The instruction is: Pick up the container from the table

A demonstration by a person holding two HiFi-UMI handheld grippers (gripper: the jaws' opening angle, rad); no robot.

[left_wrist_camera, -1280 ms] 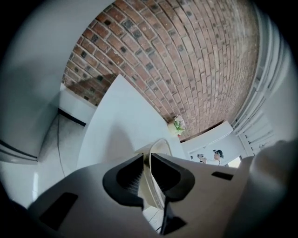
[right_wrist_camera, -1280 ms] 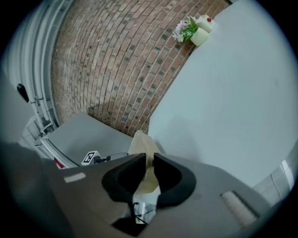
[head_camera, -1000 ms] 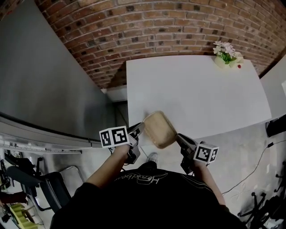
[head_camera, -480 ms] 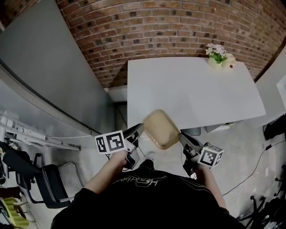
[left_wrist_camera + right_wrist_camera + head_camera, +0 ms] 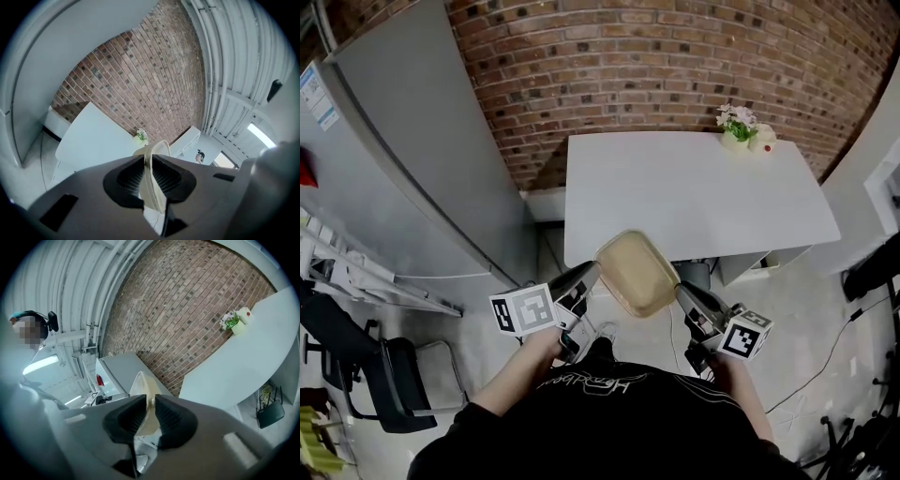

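Observation:
A beige, shallow plastic container [image 5: 637, 273] hangs in the air in front of the person, off the near edge of the white table [image 5: 694, 187]. My left gripper [image 5: 592, 271] is shut on its left rim and my right gripper [image 5: 680, 292] is shut on its right rim. In the left gripper view the container's rim [image 5: 154, 180] is pinched edge-on between the ribbed pads of the left gripper [image 5: 151, 174]. In the right gripper view the container's pale wall [image 5: 143, 401] sits clamped in the right gripper [image 5: 149, 414].
A small vase of flowers [image 5: 736, 127] and a pale cup stand at the table's far right corner. A brick wall [image 5: 656, 66] runs behind the table. A grey panel [image 5: 403, 159] stands on the left, a chair [image 5: 389, 384] at lower left. Cables lie on the floor at right.
Both grippers have lifted the container and drawn it back from the table's near edge toward the person. The view has shifted, so the table now sits farther off.

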